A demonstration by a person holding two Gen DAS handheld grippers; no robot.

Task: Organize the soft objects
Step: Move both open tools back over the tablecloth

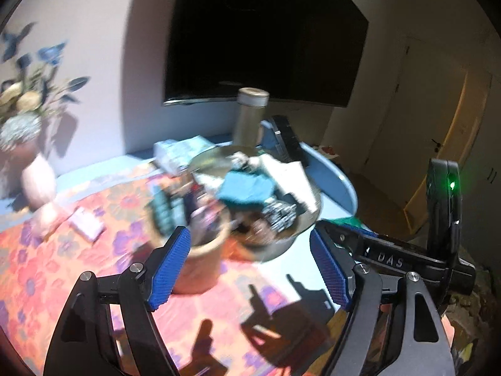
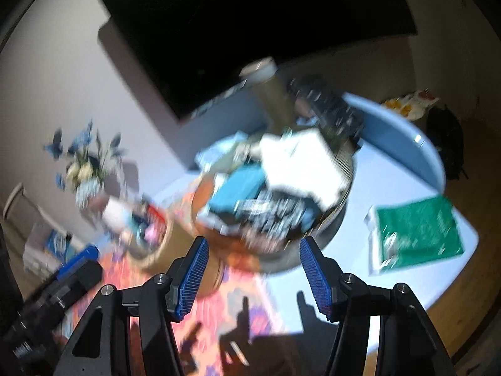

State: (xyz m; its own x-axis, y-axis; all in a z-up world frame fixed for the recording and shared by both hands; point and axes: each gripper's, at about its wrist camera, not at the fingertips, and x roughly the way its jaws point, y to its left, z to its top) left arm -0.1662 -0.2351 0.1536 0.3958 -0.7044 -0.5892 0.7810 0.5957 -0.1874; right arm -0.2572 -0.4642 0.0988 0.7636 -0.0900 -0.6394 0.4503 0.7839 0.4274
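A round metal bowl [image 1: 300,225] on the table holds soft things: a teal cloth [image 1: 247,188], a white cloth [image 1: 288,172] and a black-and-white patterned cloth [image 1: 278,214]. The same bowl [image 2: 341,210] shows blurred in the right wrist view, with the teal cloth [image 2: 238,188] and white cloth [image 2: 300,163]. My left gripper [image 1: 250,269] is open and empty, above the table in front of the bowl. My right gripper [image 2: 253,279] is open and empty, also just short of the bowl. The right gripper's body [image 1: 407,260] shows at the right of the left wrist view.
A tan cup [image 1: 203,260] full of small items stands left of the bowl. A tall metal canister [image 1: 250,119], a black remote [image 1: 288,141], a flower vase [image 1: 34,181], a small box [image 1: 87,222] and a green packet [image 2: 416,235] are on the table. A dark TV [image 1: 266,31] hangs behind.
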